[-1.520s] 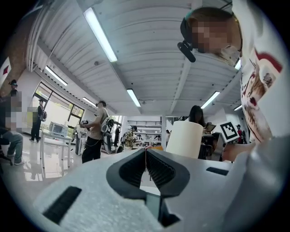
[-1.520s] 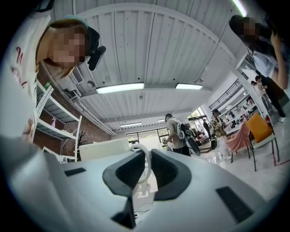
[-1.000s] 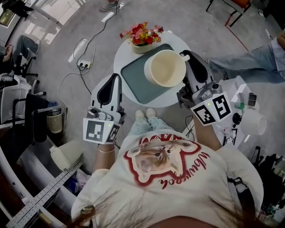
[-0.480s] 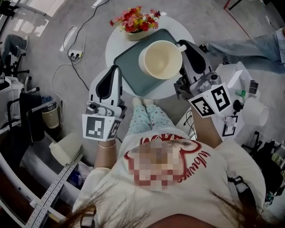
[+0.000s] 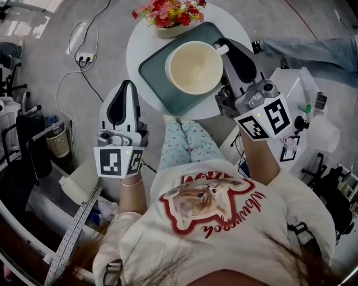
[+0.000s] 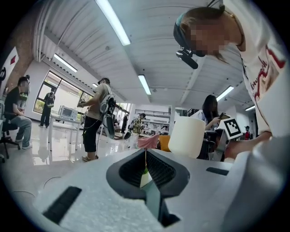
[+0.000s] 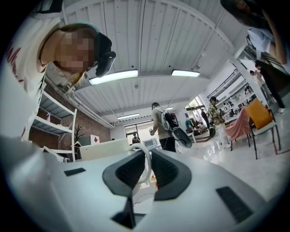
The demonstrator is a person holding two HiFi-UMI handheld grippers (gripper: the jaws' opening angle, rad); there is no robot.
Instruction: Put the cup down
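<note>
A large cream cup hangs over the right half of a dark teal tray on the round white table. My right gripper is shut on the cup's handle. In the right gripper view the white handle sits pinched between the black pads, with the cup body to the left. My left gripper is off the table's left front edge, shut and holding nothing. From the left gripper view the cup shows ahead to the right.
A bowl of red and yellow flowers stands at the table's far edge, touching the tray. A power strip with cables lies on the floor at left, near a wire basket. A cluttered white stand is at right.
The head view has shifted, so table and cup sit higher in the picture. The cup stays in my right gripper over the tray. My left gripper has drawn back slightly from the table.
</note>
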